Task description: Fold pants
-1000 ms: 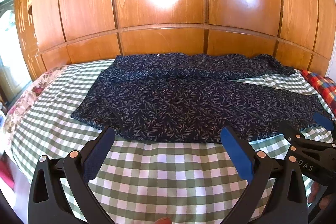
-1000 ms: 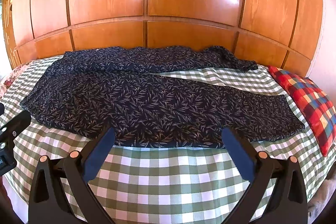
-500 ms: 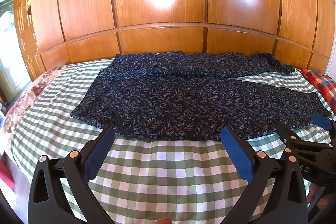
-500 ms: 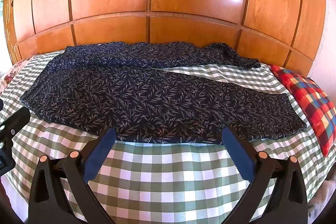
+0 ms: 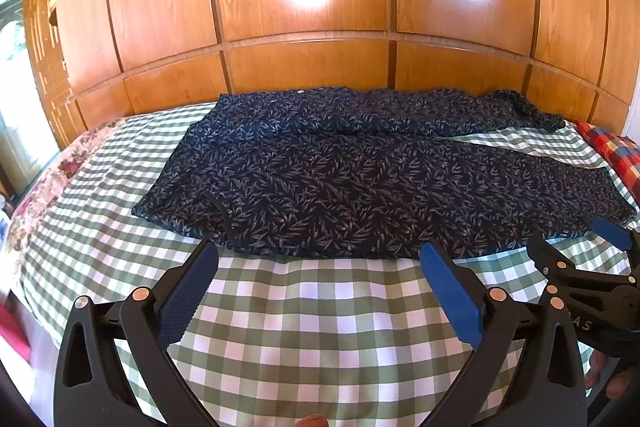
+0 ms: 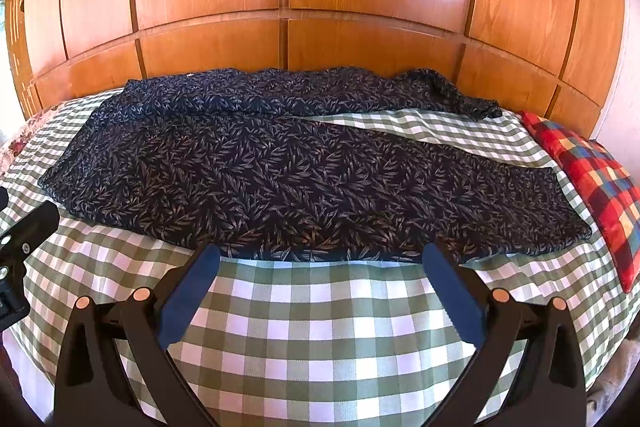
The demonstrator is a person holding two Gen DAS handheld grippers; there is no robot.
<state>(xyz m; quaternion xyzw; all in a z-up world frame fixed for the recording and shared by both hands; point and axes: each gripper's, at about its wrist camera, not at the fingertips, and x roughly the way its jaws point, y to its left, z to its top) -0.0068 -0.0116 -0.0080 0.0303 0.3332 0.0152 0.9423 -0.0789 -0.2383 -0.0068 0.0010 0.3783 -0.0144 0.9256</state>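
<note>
One pair of dark navy leaf-print pants (image 5: 360,183) lies spread flat across the green-and-white checked bedspread (image 5: 304,327), waistband toward my left, one leg along the near edge and the other angled back against the wooden wardrobe (image 5: 304,7). I hold my left gripper (image 5: 320,259) just short of the near hem, its blue-padded tongs wide apart and clasping nothing. My right gripper (image 6: 320,259) hangs likewise spread and bare. A red plaid pillow (image 6: 588,179) sits beside the leg cuffs.
</note>
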